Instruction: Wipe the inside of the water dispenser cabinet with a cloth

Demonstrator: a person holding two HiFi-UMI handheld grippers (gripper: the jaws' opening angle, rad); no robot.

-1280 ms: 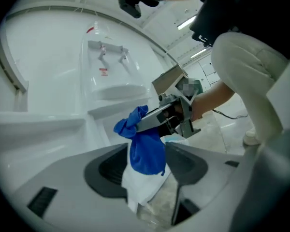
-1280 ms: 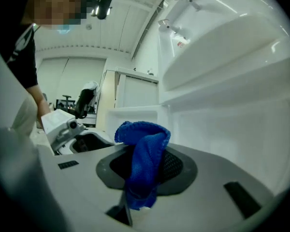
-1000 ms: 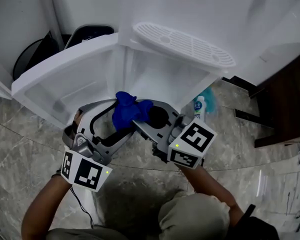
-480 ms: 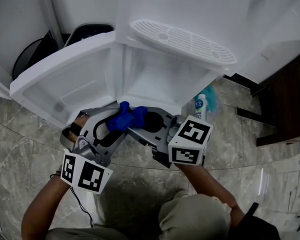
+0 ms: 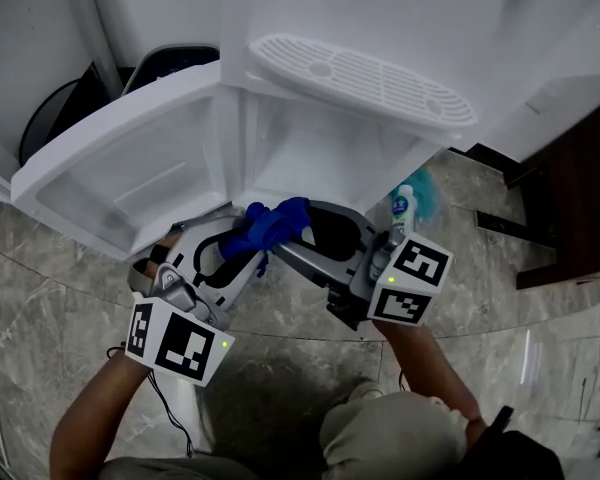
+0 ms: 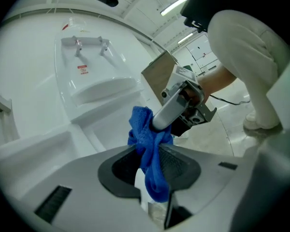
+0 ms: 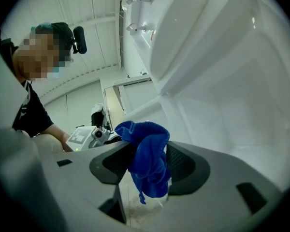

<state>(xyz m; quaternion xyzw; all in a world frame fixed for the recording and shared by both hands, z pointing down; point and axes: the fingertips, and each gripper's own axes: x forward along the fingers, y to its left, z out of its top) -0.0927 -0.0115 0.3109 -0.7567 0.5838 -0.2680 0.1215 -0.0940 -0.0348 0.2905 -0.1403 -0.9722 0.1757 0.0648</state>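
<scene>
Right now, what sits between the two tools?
The blue cloth, per both gripper views: the left tool, jaws just closing, pinches it; the right tool, jaws just opening, flanks it.

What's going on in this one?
A person with a gripper in each hand faces a white water dispenser whose lower cabinet door stands open. A blue cloth sits between both grippers, just outside the cabinet and not touching it. The left gripper has just been closing its jaws on the cloth, and the right gripper has just been opening with the cloth between its jaws. It looks like a handover to the left.
</scene>
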